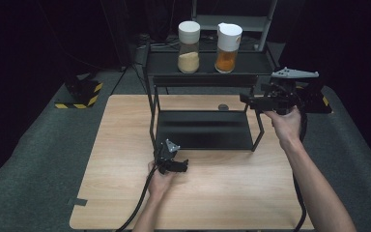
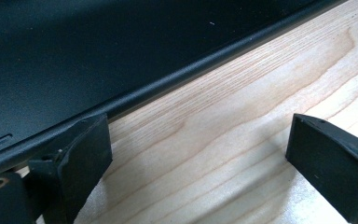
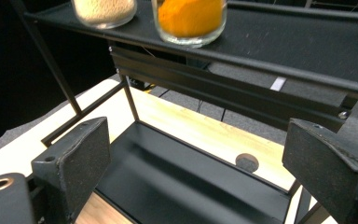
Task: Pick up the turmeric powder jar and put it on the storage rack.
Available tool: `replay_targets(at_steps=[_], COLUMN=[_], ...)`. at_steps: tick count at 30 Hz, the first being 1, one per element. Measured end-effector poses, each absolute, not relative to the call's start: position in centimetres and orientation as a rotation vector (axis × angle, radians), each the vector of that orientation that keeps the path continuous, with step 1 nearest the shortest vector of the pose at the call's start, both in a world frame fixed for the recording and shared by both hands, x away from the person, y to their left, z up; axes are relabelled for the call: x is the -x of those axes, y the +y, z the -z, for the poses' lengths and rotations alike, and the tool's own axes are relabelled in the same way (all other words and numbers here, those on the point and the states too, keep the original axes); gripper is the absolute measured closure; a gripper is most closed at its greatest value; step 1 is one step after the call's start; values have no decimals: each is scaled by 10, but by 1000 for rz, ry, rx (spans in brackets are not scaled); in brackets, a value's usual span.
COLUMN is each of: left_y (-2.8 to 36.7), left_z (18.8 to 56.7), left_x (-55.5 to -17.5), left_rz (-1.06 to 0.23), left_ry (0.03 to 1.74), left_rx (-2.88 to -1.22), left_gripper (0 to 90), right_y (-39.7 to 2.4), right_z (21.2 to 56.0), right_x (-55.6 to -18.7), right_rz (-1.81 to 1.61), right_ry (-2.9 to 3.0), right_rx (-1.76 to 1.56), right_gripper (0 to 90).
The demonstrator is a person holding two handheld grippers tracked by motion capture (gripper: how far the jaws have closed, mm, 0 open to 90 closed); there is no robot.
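Orange jar — beyond right hand-held gripper

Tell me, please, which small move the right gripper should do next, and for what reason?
Probably it should rise a little and advance toward the orange jar. The right gripper has open, empty jaws and hangs beside the rack, below the top shelf where that jar stands next to the pale jar. The left gripper rests open on the table, apart from both jars.
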State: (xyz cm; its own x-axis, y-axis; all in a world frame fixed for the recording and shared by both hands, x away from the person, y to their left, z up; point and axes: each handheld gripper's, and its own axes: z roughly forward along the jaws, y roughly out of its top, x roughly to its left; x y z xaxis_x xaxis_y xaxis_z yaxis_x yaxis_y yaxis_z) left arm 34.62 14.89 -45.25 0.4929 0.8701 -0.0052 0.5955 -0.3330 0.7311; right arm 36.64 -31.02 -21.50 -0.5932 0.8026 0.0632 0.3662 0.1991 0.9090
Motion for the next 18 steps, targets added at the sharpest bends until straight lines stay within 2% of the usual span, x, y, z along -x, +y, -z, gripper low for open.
replay_targets(at_steps=[18], left_y=[149], left_z=[452], left_x=[-347], left_rz=[-522], left_ry=[1195], left_rx=[-2064], left_gripper=[66], right_y=[-314], right_z=[246], right_x=[-360], right_rz=[-1368], right_ry=[2058], right_rx=[-1126], right_gripper=[82])
